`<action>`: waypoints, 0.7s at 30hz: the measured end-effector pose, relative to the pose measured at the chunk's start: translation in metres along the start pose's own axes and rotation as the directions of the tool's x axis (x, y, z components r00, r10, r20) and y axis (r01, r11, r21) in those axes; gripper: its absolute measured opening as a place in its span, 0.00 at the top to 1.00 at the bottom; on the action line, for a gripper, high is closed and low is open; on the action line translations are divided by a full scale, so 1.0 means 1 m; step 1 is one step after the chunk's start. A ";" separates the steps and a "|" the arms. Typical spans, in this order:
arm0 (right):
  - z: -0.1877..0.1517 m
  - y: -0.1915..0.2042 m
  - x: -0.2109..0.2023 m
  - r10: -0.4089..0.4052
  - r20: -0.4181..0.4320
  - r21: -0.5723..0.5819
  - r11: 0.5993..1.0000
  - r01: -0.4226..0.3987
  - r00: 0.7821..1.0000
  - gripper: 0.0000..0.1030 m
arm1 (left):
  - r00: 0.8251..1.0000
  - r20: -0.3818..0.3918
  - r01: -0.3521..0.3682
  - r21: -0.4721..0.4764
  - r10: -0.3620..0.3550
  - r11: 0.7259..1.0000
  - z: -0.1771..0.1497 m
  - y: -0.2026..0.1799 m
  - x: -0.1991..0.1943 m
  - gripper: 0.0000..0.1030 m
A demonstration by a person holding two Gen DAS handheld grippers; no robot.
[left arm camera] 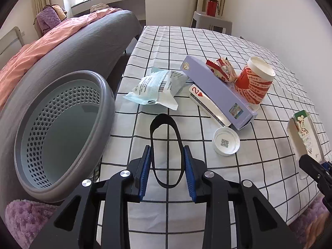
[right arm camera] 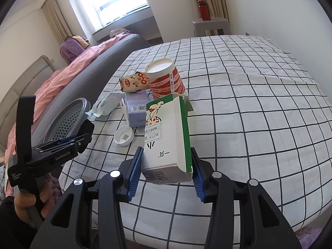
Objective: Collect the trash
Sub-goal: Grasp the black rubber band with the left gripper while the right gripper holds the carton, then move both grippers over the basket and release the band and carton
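My left gripper is shut on a thin black elastic loop, whose two sides are pinched between the blue pads just above the checked tablecloth. A grey perforated bin sits close by on the left, off the table's edge. My right gripper is shut on an open white and green carton, held upright over the cloth. On the table lie a pale blue wrapper, a purple box, a red and white paper cup, a snack wrapper and a white lid.
A playing card lies under the purple box. A grey sofa with a pink blanket runs along the left behind the bin. A red bottle stands on a stool at the far end. A hand holds the left gripper's handle.
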State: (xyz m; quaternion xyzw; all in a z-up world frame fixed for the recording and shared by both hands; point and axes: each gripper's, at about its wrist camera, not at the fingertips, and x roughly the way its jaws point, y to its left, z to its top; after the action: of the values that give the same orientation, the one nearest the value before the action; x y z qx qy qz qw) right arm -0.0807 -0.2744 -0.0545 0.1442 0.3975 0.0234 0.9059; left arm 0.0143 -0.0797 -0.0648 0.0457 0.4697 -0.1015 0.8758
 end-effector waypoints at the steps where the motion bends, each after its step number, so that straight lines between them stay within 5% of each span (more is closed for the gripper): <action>1: 0.000 0.004 0.000 -0.004 0.000 -0.007 1.000 0.004 1.000 0.58 | 1.000 0.008 0.005 -0.001 -0.005 1.000 -0.001 0.003 -0.005 0.71; 21: 0.022 0.145 0.037 0.108 -0.025 -0.177 0.978 -0.111 0.994 0.58 | 0.988 0.134 -0.065 -0.083 0.076 0.994 -0.011 0.130 -0.060 0.71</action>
State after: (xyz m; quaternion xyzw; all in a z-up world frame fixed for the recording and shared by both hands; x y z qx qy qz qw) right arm -0.0287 -0.1349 -0.0258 0.0841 0.3919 0.1096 0.9096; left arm 0.0018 0.0570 -0.0232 0.0208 0.4102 -0.0547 0.9101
